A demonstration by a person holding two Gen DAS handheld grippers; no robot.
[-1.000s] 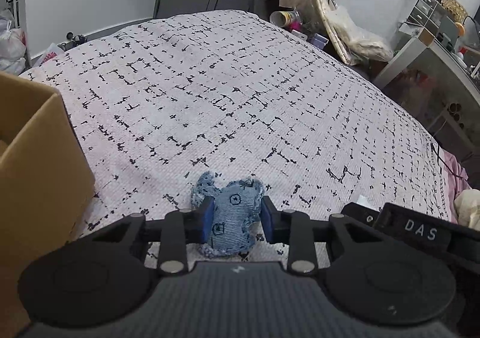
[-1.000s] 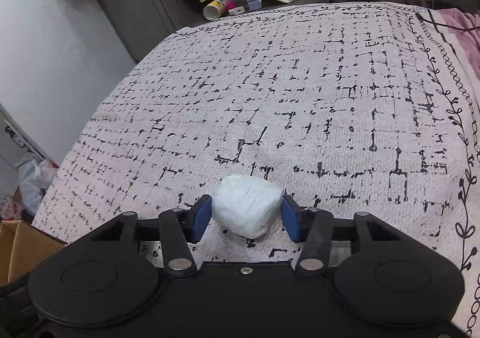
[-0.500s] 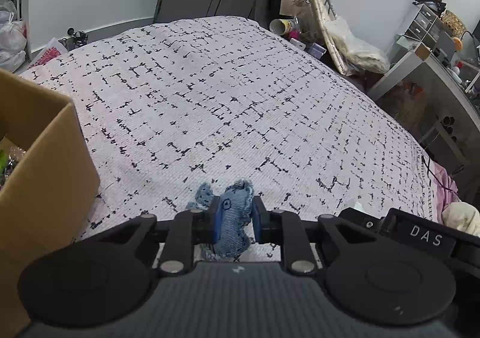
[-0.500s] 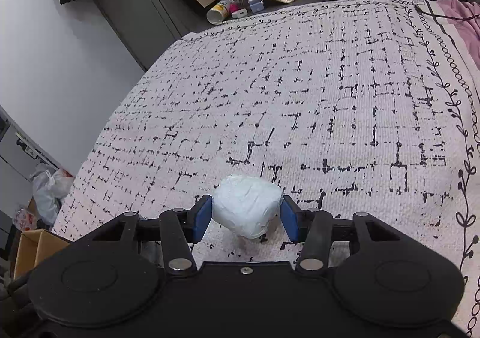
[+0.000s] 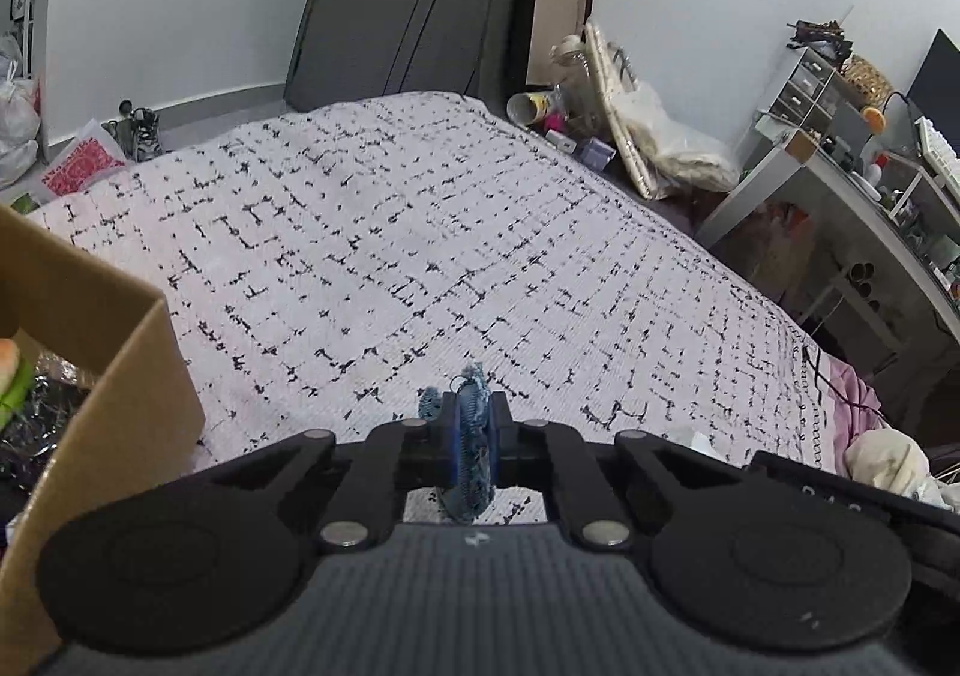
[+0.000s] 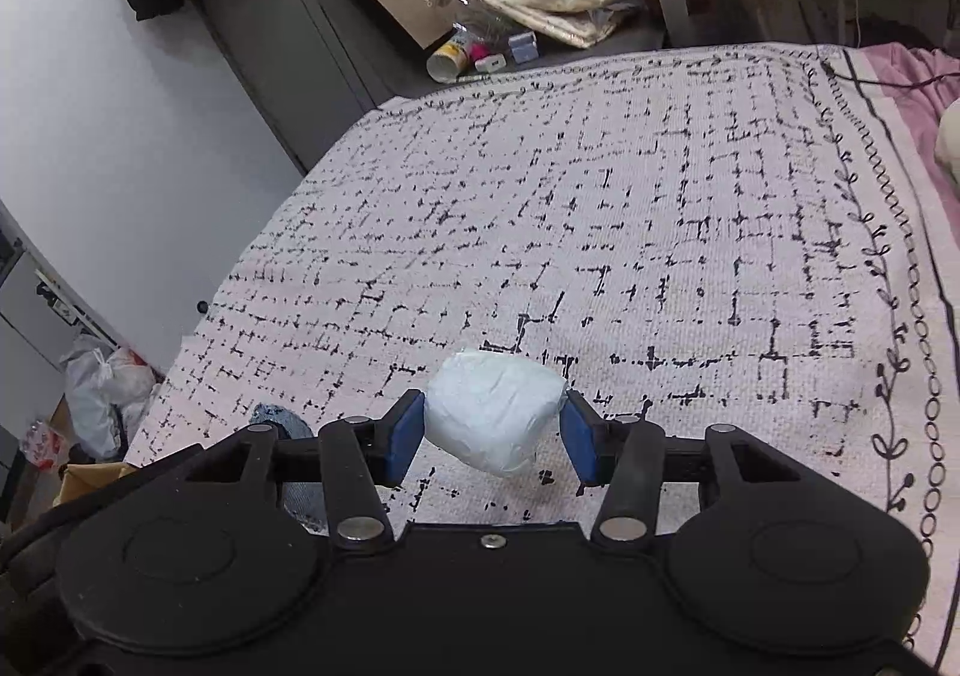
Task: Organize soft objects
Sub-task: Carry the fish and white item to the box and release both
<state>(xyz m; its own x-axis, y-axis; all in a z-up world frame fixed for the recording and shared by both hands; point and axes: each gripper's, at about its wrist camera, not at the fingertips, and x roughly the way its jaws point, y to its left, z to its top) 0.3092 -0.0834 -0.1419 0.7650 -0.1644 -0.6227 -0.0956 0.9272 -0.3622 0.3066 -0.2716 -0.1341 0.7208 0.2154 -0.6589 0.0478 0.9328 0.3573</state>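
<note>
My left tool (image 5: pixel 473 439) is pinched tight on a small blue denim toy (image 5: pixel 472 460), squashed into a thin upright strip low in the centre of the left wrist view; its long axis runs up and down the frame, with one frayed end poking above the pads and the other hanging below them, clear of the bed (image 5: pixel 420 256). A cardboard box (image 5: pixel 126 394) fills the lower left of that view, its open top showing some coloured contents. My right tool (image 6: pixel 493 430) stands at a middling width, clamped on a pale white soft bundle (image 6: pixel 495 415) low in the centre of the right wrist view; the bundle lies crosswise between the blue pads (image 6: pixel 403 439), long axis left to right, slightly bulging below them and above the patterned bedspread (image 6: pixel 660 232). I cannot tell which end of it is the front.
</note>
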